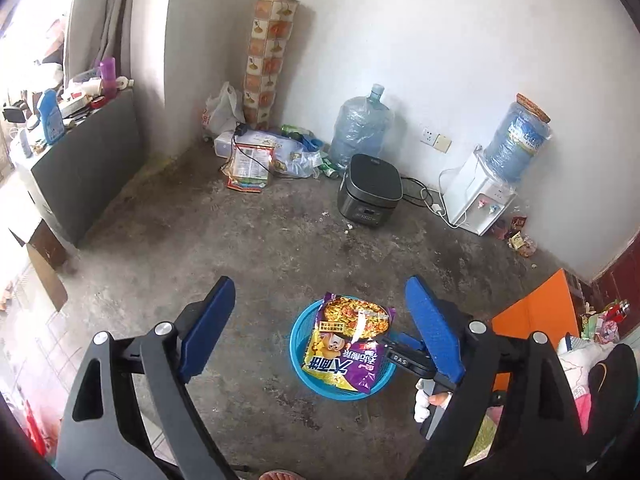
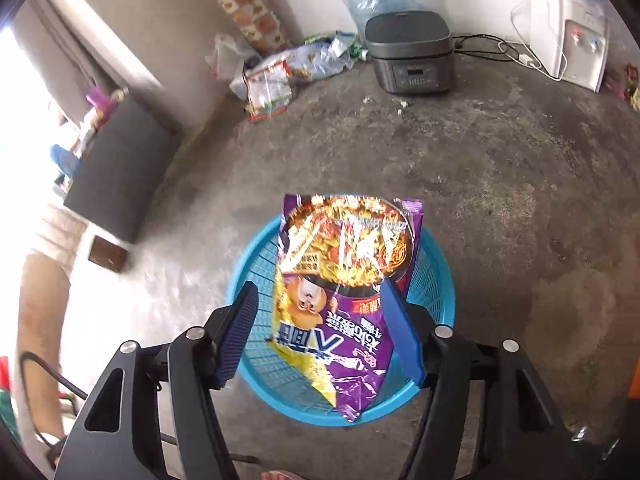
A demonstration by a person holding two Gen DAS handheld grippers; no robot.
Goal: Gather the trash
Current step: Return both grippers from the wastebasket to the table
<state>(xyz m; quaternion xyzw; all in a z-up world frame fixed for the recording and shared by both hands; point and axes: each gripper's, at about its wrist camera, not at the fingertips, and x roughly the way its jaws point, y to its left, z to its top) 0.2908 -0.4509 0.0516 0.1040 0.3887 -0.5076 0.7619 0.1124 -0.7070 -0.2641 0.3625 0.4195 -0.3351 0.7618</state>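
Observation:
A purple and yellow noodle wrapper point(image 1: 347, 340) lies across a blue plastic basket point(image 1: 298, 344) on the concrete floor. In the right wrist view the wrapper point(image 2: 340, 292) rests on the basket point(image 2: 436, 292), and my right gripper point(image 2: 320, 304) is open with its blue fingers on either side of the wrapper, not pinching it. My left gripper point(image 1: 320, 300) is open and empty, held above the floor in front of the basket. The right gripper also shows in the left wrist view point(image 1: 404, 354) at the basket's right rim.
More litter lies at the far wall: printed packets point(image 1: 248, 168), plastic bags point(image 1: 296, 152) and wrappers point(image 1: 518, 236) by the water dispenser point(image 1: 480, 196). A rice cooker point(image 1: 370, 190) and a water jug point(image 1: 360, 128) stand on the floor. A dark cabinet point(image 1: 84, 172) is left.

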